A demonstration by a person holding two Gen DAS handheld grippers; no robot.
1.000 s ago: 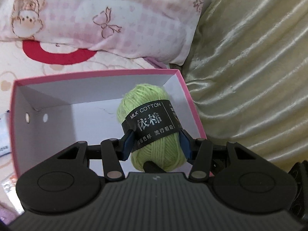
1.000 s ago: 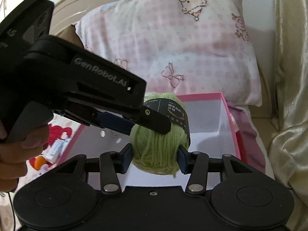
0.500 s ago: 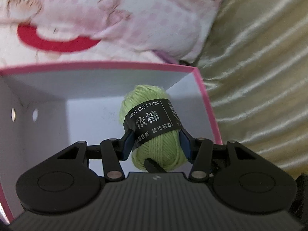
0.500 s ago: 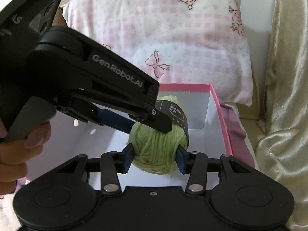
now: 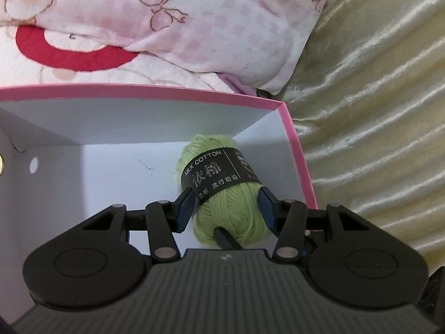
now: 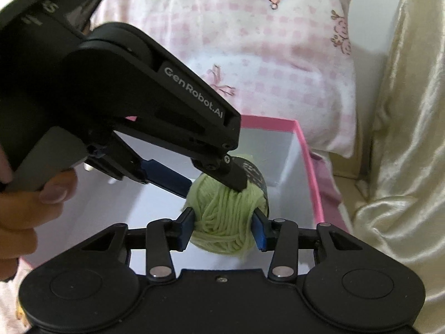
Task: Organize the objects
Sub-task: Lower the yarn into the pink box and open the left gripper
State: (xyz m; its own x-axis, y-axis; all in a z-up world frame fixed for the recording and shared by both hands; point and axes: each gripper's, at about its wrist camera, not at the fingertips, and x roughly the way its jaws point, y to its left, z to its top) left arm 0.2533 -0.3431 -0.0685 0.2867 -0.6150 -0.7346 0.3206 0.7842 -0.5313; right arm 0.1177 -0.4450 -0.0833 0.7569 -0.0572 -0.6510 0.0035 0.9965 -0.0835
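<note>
Left gripper (image 5: 225, 208) pinching a green ball of yarn (image 5: 226, 194), blue pads pressing both flanks just below the black paper band (image 5: 219, 174). Jaws standing partly spread, filled by the ball.

Right gripper (image 6: 224, 224) closing on the same ball of yarn (image 6: 222, 217) from the near end, pads touching the strands on either side and denting them slightly. Jaws narrowly spread, yarn between them.

Left gripper (image 6: 211, 179) crossing in from upper left in the right wrist view, one finger tip lying on top of the ball. Hand (image 6: 25, 208) wrapping its handle.

Ball hanging inside the pink-rimmed box (image 5: 299, 150), over the white floor near the right wall; contact with the floor not discernible. Pillow (image 5: 194, 22) lying beyond the box, cream fabric (image 5: 375, 111) alongside at right.
</note>
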